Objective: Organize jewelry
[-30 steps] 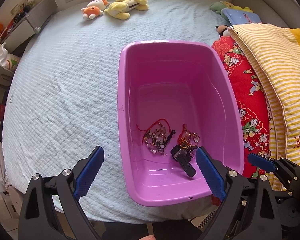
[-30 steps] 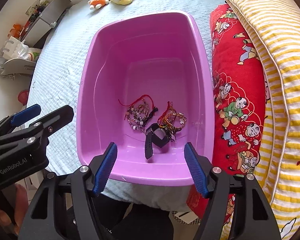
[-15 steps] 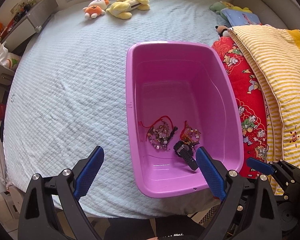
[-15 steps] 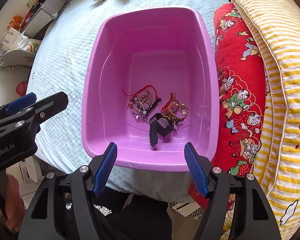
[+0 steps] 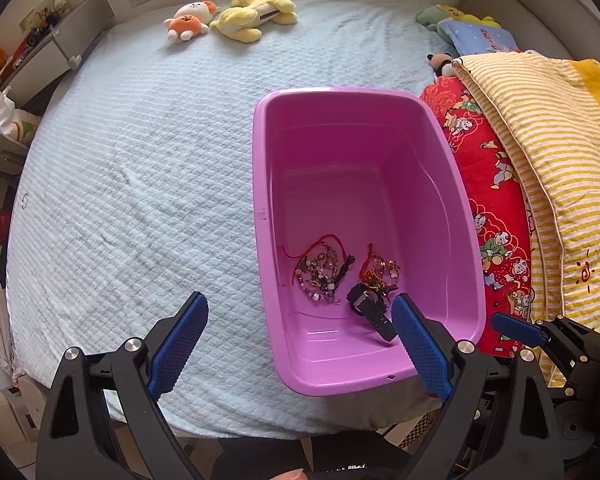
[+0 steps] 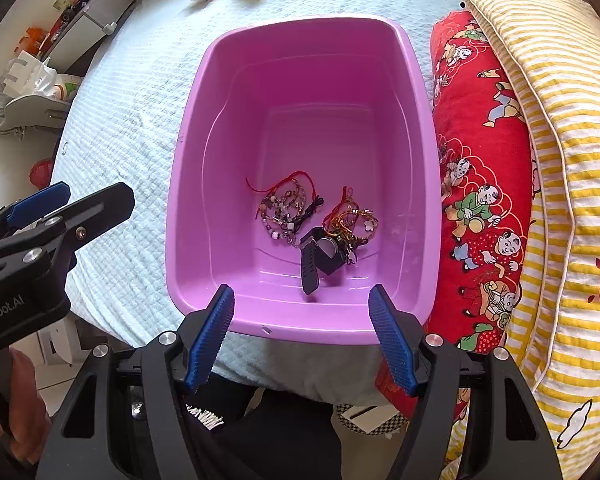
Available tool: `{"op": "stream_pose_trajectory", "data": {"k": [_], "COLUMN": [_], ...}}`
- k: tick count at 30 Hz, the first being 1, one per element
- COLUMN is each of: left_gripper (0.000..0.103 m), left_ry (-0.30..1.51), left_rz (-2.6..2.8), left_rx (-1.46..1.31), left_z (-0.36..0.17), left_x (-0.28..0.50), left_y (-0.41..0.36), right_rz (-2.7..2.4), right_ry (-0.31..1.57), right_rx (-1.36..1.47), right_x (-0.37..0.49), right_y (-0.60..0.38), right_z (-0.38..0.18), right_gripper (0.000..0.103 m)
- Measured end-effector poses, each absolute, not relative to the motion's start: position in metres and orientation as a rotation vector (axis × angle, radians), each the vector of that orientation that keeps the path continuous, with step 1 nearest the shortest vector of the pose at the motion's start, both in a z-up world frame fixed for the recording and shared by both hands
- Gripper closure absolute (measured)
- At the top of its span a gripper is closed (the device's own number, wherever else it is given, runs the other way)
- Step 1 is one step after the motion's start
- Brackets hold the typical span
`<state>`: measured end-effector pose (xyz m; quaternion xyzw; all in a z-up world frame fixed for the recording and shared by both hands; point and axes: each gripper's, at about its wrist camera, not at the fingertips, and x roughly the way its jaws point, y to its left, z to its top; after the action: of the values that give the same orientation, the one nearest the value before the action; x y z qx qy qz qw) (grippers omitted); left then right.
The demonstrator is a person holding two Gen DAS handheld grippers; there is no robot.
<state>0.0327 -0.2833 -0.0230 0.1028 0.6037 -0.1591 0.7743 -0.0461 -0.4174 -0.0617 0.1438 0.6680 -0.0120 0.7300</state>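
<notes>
1. The bed (image 5: 140, 184) fills most of both views, with the pink tub (image 5: 260, 168) sitting on it near the front edge, hard against the red quilt (image 5: 496, 216) on its right.

2. Over the last second the tub has slid to the right and grown smaller in the left wrist view, while in the right wrist view it has dropped lower and sits more squarely ahead. So both tongs have drawn back and up a little; the tub's contents have not shifted at all.

3. What that means is hard to fix. With everything in the tub and both tongs empty, this would fit a last piece just dropped in, or a pause before reaching in to sort the pile.

4. The left tongs (image 5: 300, 344) are spread wide and hold nothing, hanging over the front edge of the bed, left of the tub's near corner.

5. The right tongs (image 6: 302, 340) are likewise wide apart and empty, lined up on the tub's near rim.

6. The jewelry lies on the tub floor toward the near end, just beyond the right tongs: a beaded tangle (image 6: 286, 210) on the left, a gold-and-red cluster (image 6: 352, 218) just beside it, and a black watch (image 6: 320, 256) nearest, touching the gold cluster.
</notes>
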Motion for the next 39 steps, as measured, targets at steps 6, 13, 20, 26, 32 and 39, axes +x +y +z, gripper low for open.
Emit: {"op": "stream_pose_trajectory", "data": {"k": [6,13,20,26,32,39], "left_gripper": [0.012,0.012,0.012,0.012,0.012,0.012], "left_ry": [1.303,1.304,1.306,1.313,1.315,1.315], "left_rz": [-0.348,-0.352,-0.351,-0.346,-0.344,-0.344], "left_rx": [0.221,0.216,0.214,0.21,0.215,0.218], "left_z": [-0.0219,-0.0206,-0.0204,-0.023,-0.0246,-0.025], "left_x": [0.0329,0.0333,0.0334,0.0344,0.0353,0.0361], "left_y": [-0.2826,-0.2817,-0.2818,-0.2813,-0.2806,-0.2803], "right_rz": [-0.026,-0.021,-0.014,-0.007,-0.005,-0.004], "right_ry": [1.469,1.472,1.476,1.48,1.484,1.487], "right_rx": [0.312,0.31,0.305,0.298,0.295,0.296], "right_x": [-0.0454,-0.0442,-0.0418,-0.0392,-0.0385,-0.0377], "right_y": [-0.4166,-0.4164,-0.4154,-0.4142,-0.4137,-0.414], "right_z": [-0.0614,-0.0612,-0.0623,-0.0633,-0.0637,-0.0646], "right_gripper": [0.036,0.036,0.036,0.036,0.036,0.036]}}
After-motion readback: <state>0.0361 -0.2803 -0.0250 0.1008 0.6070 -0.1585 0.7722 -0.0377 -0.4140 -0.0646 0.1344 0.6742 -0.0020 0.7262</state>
